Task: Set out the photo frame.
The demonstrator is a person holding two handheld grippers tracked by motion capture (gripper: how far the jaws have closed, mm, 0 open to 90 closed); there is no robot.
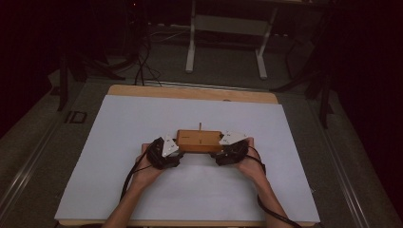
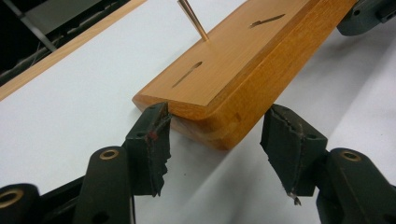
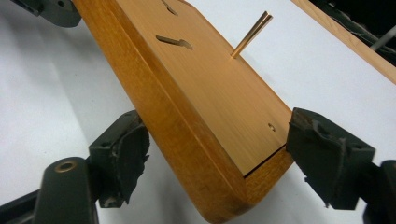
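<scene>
Both tools straddle the wooden block's (image 1: 200,140) ends, jaws spread (neither pinching yet); left tool (image 2: 215,140), right tool (image 3: 215,154). Next, I judge, both must close evenly before lifting.

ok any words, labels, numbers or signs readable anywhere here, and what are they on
None can be read.
Wooden block: cut slots and a thin upright peg, no lettering in either gripper view.
White table cover: plain, unmarked.
Grey plates on the left gripper and right gripper: blank in the high view.
Floor left of the table: a pale box-shaped marking, too dim to read.
</scene>
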